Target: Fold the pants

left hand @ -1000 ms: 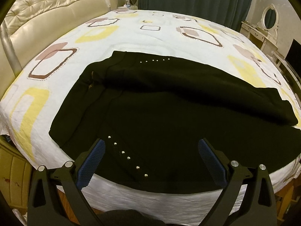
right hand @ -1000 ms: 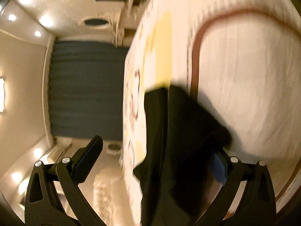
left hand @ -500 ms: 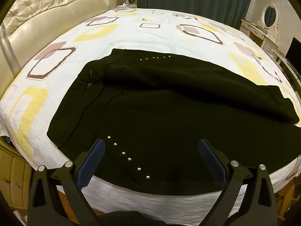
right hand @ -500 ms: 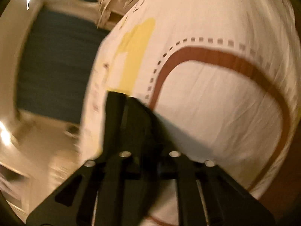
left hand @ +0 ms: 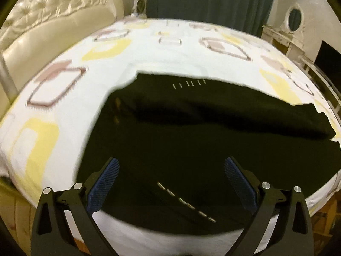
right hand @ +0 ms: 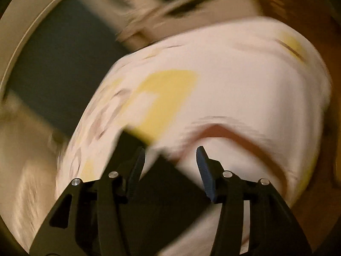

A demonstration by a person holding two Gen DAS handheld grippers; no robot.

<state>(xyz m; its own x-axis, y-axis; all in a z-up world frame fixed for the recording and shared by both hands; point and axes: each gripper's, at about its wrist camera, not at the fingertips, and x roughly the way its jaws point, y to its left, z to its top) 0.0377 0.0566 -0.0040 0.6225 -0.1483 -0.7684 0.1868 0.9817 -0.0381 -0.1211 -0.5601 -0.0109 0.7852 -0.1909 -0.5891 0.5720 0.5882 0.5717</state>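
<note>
The black pants [left hand: 191,140] lie spread across the bed, one leg folded over the other, with two rows of small silver studs. My left gripper [left hand: 170,172] is open and hovers just above the near edge of the pants, holding nothing. In the blurred right wrist view the right gripper [right hand: 170,160] is open, with a dark end of the pants [right hand: 162,192] lying between and below its fingers on the sheet. I cannot tell whether the fingers touch the cloth.
The bed has a white sheet [left hand: 64,98] with yellow and brown squares. A cream tufted headboard [left hand: 53,29] is at the left. Dark curtains [left hand: 208,2] hang behind. A white dressing table with an oval mirror [left hand: 294,19] stands at the right.
The right gripper was shut on the pants end half a second ago and is now open, having swung round. The left gripper has moved closer over the pants and stays open.
</note>
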